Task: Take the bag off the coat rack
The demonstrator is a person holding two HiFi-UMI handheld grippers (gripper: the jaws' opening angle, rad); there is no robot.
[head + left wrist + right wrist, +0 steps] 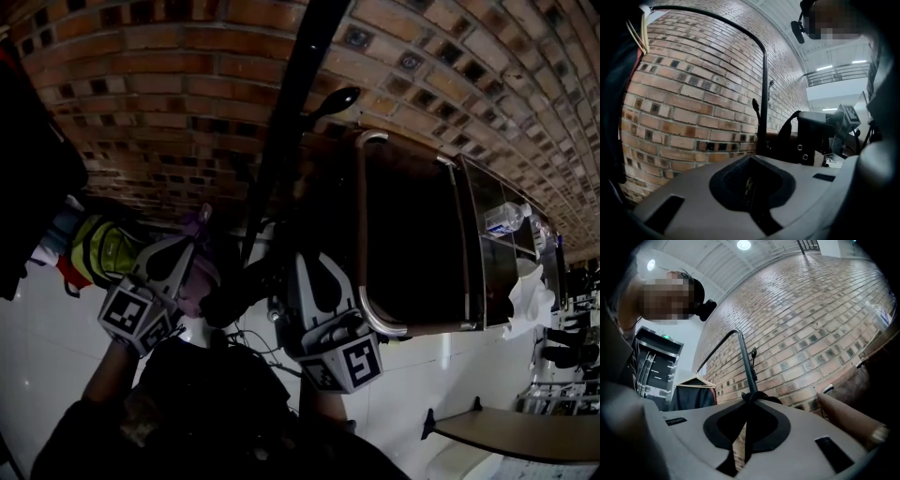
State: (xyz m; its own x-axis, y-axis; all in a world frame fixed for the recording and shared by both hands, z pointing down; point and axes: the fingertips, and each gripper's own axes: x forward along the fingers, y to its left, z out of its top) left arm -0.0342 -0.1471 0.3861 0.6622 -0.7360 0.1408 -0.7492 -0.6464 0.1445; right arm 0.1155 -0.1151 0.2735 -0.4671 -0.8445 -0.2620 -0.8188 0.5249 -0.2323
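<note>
The coat rack's black pole (291, 103) rises in front of a brick wall. Low against it hangs the dark bag (234, 292), between my two grippers. My right gripper (298, 262) is shut on the bag's black strap (761, 395), which loops round the pole (746, 364) right at the jaw tips (750, 401). My left gripper (201, 223) is to the left of the pole with its jaws together (751, 161) and nothing clearly between them. From the left gripper view, the bag (813, 136) with its strap and rivets sits to the right of the pole (764, 93).
A brick wall (141, 94) stands behind the rack. A dark cabinet with a metal frame (361, 234) is to the right. Clothes, one yellow-green (103, 248), hang at the left, and a dark garment on a hanger (693, 394). A table edge (516, 436) is at lower right.
</note>
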